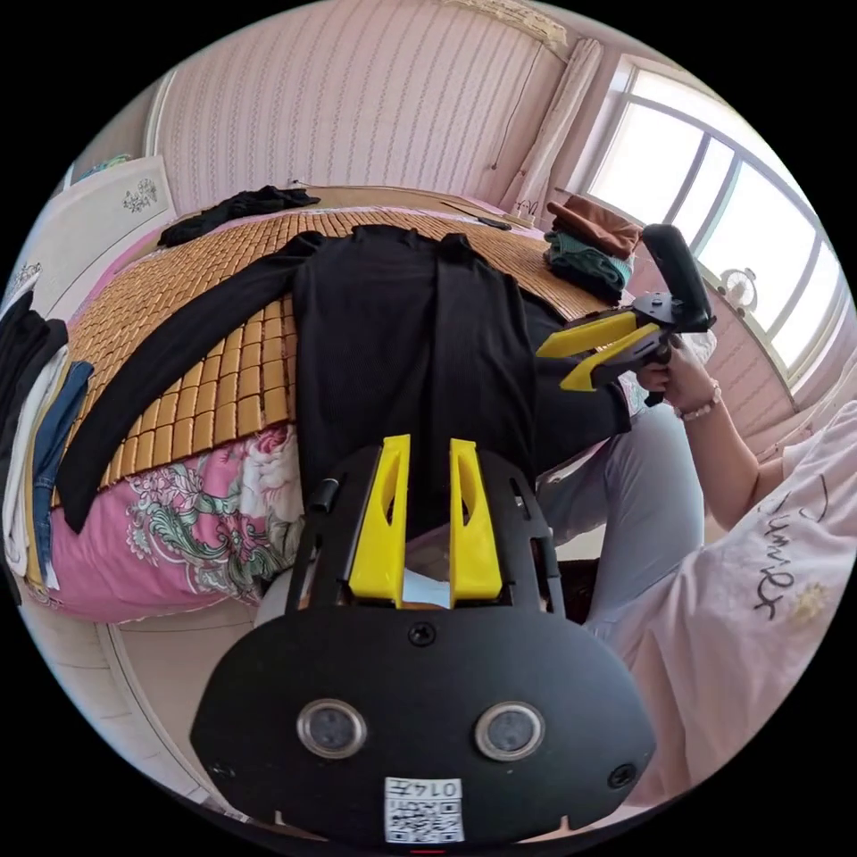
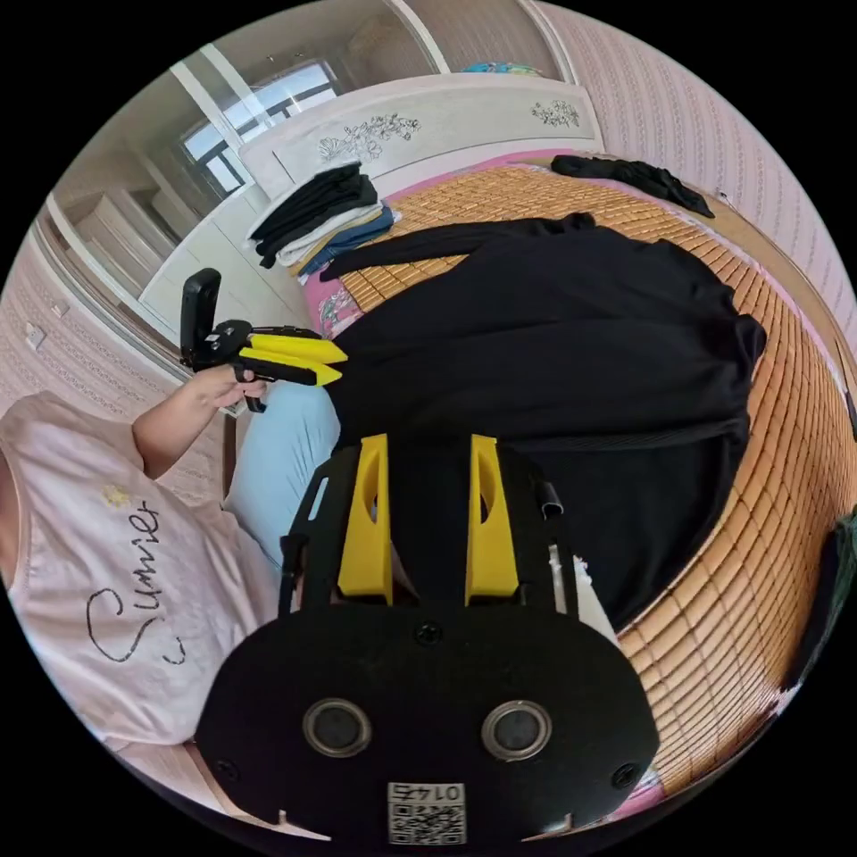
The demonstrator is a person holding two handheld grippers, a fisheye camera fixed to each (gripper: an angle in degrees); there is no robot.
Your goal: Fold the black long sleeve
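The black long sleeve (image 1: 393, 339) (image 2: 553, 339) lies flat on a bamboo mat (image 1: 205, 384) on the bed, its hem hanging over the near edge. One sleeve (image 1: 161, 357) stretches out to the side. The other sleeve (image 1: 469, 339) is folded in along the body. My left gripper (image 1: 430, 444) (image 2: 339, 364) sits just off the hem with a narrow gap between its yellow jaws and nothing in them. My right gripper (image 2: 428, 439) (image 1: 558, 366) hovers over the hem at the other side, jaws apart and empty. A hand holds each.
A stack of folded clothes (image 1: 31, 420) (image 2: 321, 210) sits by the headboard. A loose black garment (image 1: 237, 207) (image 2: 634, 178) lies at the mat's far side. A brown and green folded pile (image 1: 594, 245) rests near the window. The person's knee (image 1: 643, 482) is against the bed edge.
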